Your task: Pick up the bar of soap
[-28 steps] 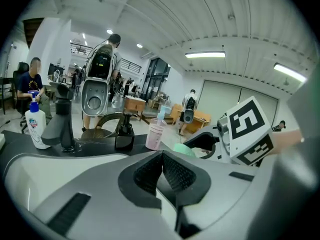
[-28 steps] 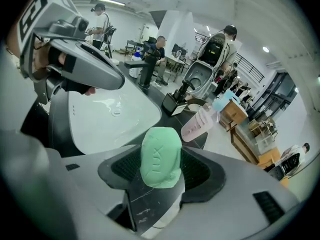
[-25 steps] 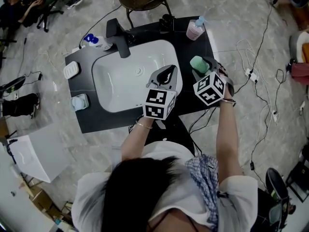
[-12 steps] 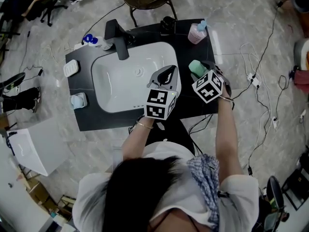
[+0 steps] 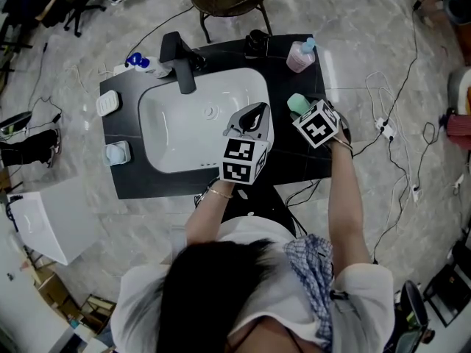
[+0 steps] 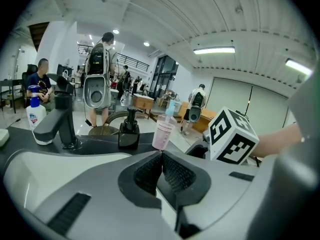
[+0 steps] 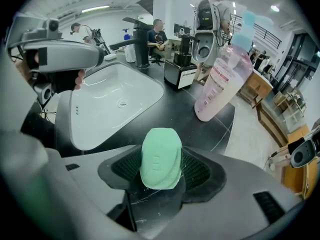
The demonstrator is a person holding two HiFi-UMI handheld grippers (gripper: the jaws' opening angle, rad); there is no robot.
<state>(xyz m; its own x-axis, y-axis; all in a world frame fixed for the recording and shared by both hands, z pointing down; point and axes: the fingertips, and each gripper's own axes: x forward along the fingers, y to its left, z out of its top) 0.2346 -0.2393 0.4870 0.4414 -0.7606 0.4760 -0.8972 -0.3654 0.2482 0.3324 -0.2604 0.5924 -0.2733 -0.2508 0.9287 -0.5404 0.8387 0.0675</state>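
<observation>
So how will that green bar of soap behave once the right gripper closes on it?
Probably stiff: the green bar of soap has a solid moulded shape between the right gripper's open pads. Its smooth, rounded sides could let it slip out under a squeeze. Resting on the black countertop, it seems unlikely to roll.
</observation>
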